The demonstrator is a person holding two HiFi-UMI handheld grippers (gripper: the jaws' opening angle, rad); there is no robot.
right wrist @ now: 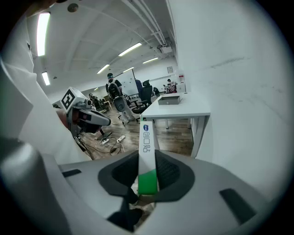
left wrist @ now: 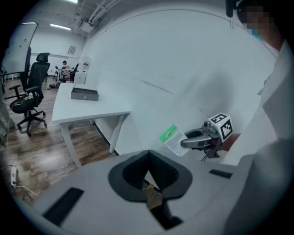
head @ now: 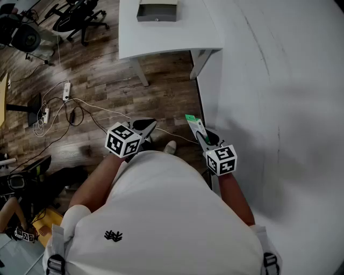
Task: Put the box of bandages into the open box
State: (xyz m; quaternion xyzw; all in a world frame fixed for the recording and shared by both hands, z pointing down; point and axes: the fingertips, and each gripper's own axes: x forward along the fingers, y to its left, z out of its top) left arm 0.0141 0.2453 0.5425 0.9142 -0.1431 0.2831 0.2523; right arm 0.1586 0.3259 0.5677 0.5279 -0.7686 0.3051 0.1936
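the right tool (right wrist: pixel 146 176) is clamped on the box of bandages (right wrist: pixel 146 146), a slim white and green carton. the pads pinch its broad faces. its long axis runs straight out along the jaws, so most of the carton sticks out ahead of the tool. the left tool (left wrist: pixel 148 176) has its jaws together with nothing between them. it is held in front of the person's left side, tilted down toward the wooden floor (head: pixel 107 80).

the open box (head: pixel 157 11), low and grey, sits on a white bench (head: pixel 161 40) well apart from both tools, ahead across a stretch of floor. seen along the right tool, it lies just right of the carton's far tip and far beyond it, so the carton's long axis points nearly at the target. in the head view the open box lies up-frame, between the two tools. i judge the right hand the one to deliver, since it has the carton. the move would call for going forward a good way, then lifting over the bench edge and the box's near wall.

a white wall (head: pixel 279 96) runs close along the right side and the bench butts against it, so there is little room to swing right. cables (head: pixel 80 110) and a power strip (head: pixel 66 90) lie on the floor to the left, off the direct line. office chairs (head: pixel 80 19) stand farther left.
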